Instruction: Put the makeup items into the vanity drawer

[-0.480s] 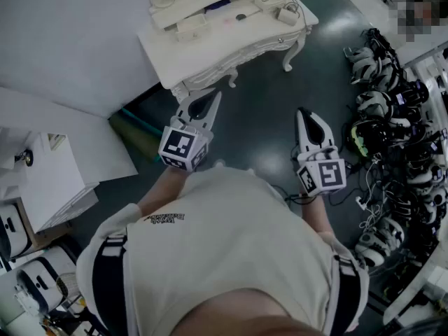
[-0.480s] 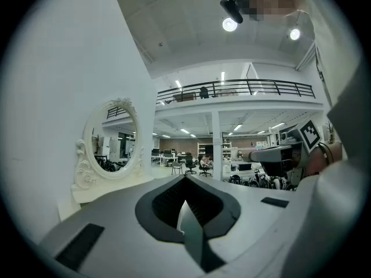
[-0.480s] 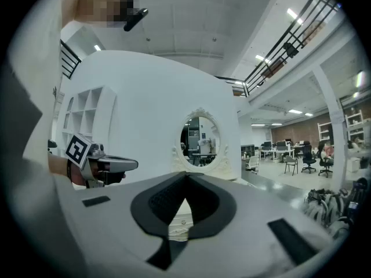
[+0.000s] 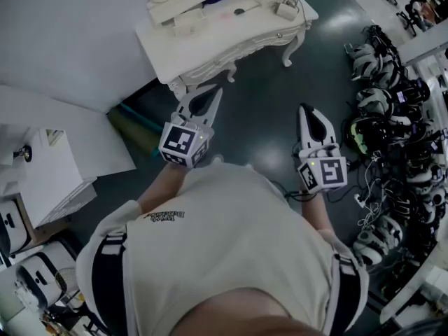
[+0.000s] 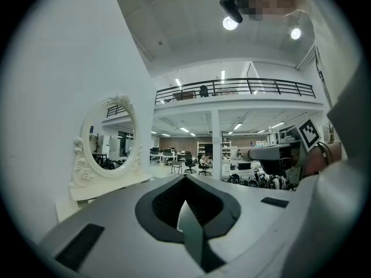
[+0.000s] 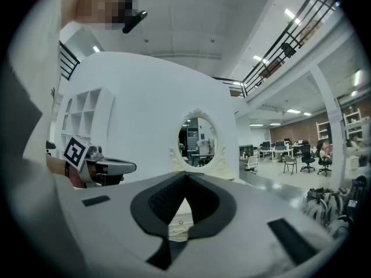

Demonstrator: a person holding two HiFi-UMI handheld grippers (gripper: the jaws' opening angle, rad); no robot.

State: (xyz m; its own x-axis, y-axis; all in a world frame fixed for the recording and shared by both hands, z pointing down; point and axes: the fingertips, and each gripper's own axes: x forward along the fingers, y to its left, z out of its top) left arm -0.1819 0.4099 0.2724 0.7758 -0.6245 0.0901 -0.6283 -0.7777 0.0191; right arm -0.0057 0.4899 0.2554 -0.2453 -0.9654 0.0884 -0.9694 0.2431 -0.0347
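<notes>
Head view: left gripper and right gripper are held level in front of the person's torso, over dark floor, well apart from the white vanity at the top. Both pairs of jaws are together and empty. Small items sit on the vanity surface, too small to identify. Heap of headsets and cables on the floor at right.

Left gripper view: jaws meet tip to tip, nothing between. Oval mirror off to the left, right gripper at the right edge.

Right gripper view: jaws closed, nothing held. Mirror straight ahead above the tips, left gripper at the left.
</notes>
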